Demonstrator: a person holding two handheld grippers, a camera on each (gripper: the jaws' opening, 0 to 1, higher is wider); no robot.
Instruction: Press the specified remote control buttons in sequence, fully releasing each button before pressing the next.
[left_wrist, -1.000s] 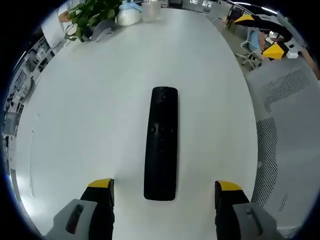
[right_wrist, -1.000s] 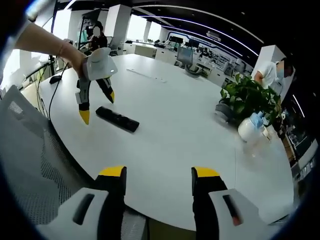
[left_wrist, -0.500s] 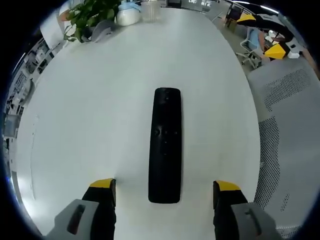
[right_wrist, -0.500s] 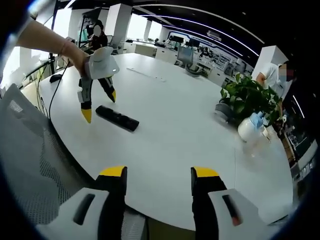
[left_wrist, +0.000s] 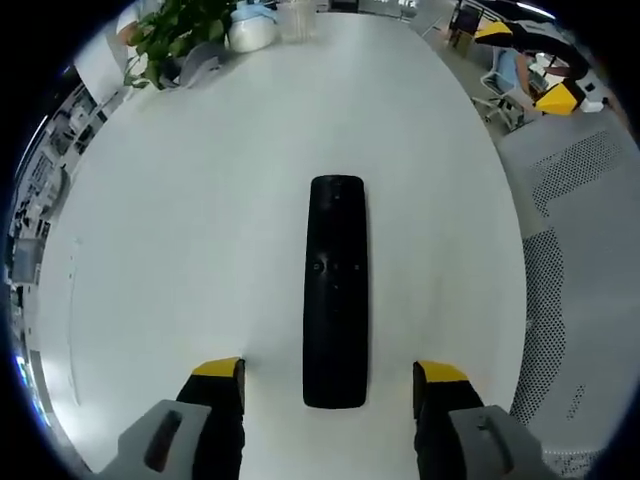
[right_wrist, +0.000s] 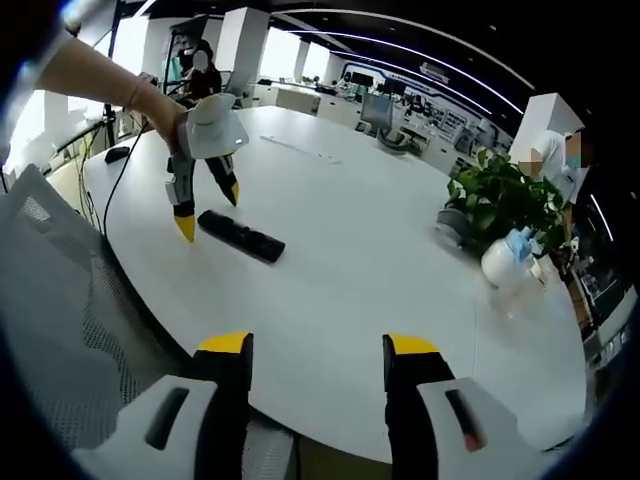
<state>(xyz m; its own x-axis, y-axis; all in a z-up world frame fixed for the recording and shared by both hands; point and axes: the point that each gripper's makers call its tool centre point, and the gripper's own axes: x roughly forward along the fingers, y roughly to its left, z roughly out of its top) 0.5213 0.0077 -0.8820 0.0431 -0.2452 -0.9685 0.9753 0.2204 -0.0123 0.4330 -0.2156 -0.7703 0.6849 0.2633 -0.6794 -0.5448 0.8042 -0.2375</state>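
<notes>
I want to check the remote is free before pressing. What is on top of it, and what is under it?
Nothing rests on the remote control; the left gripper hangs open above its near end. It lies flat on the white table. Its underside is covered, so cannot be seen.

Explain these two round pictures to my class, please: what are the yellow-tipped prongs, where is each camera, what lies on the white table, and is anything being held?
There is no robot here. A person holds a two-pronged grabbing tool in each hand, and a fisheye camera rides on each tool, looking forward along its fingers.

The left gripper view looks down past the left gripper at a black remote control lying flat on the white table. The yellow-tipped fingers stand apart on either side of the remote's near end, holding nothing.

The right gripper view looks across the table from its edge. The right gripper is open too and holds nothing. Farther off you see the same left tool, in the person's hand, poised over the remote with its tips straddling one end.

A potted plant and a white spray bottle stand at the far side.
</notes>
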